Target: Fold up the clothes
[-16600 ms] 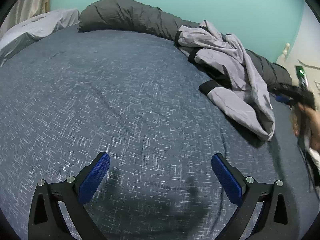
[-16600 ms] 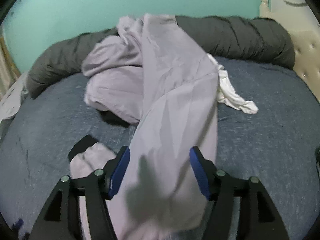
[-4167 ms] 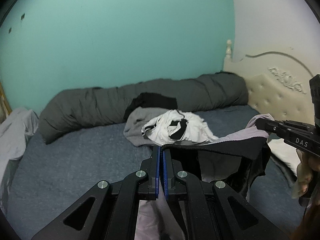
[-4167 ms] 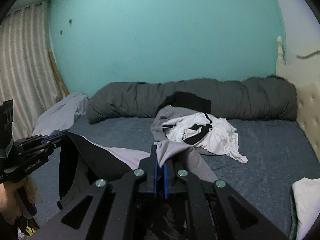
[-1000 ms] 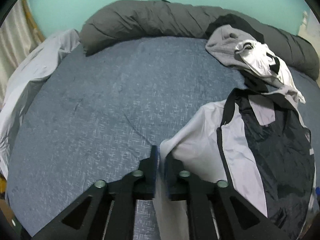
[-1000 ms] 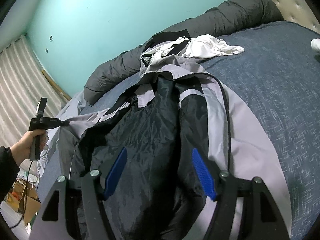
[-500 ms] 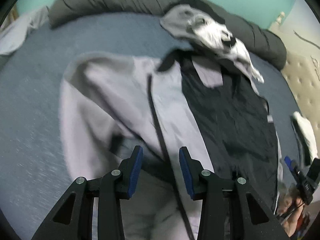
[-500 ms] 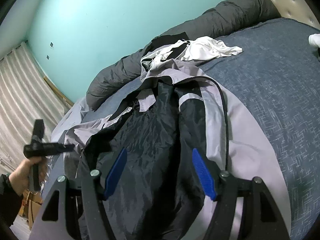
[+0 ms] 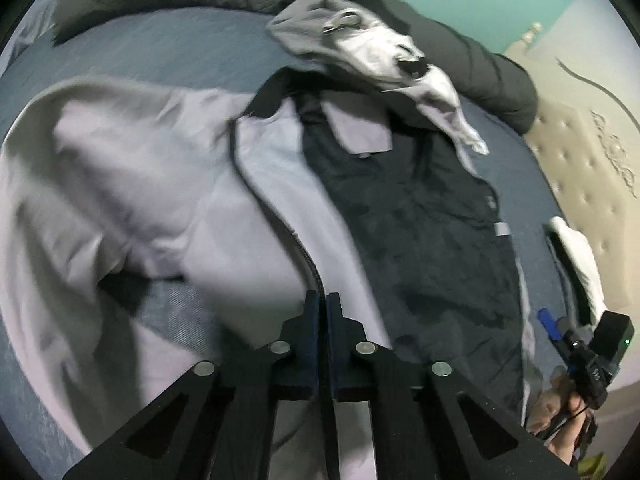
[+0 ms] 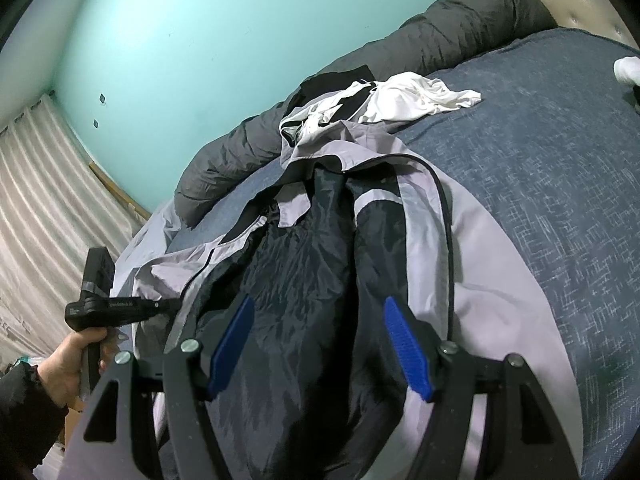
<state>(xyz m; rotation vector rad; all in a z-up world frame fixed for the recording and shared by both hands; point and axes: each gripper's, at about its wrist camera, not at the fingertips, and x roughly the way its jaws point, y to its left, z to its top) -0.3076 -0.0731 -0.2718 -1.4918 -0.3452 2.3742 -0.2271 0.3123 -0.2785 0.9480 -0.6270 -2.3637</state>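
The left tongs [image 9: 322, 300] were clamped shut on the jacket's [image 9: 248, 184] black zipper edge; half a second before, their pads stood apart over the cloth. The jacket lay spread open on the bed [image 10: 560, 160], lining [image 9: 408, 216] up, its grey left panel now bunched and blurred rather than flat. The right tongs [image 10: 320, 344] hung wide open just above the dark lining, holding nothing, unmoved since earlier. Farther off, a white and grey heap of clothes [image 10: 400, 100] rested against the rolled dark duvet [image 10: 460, 20] by the green wall, as before.
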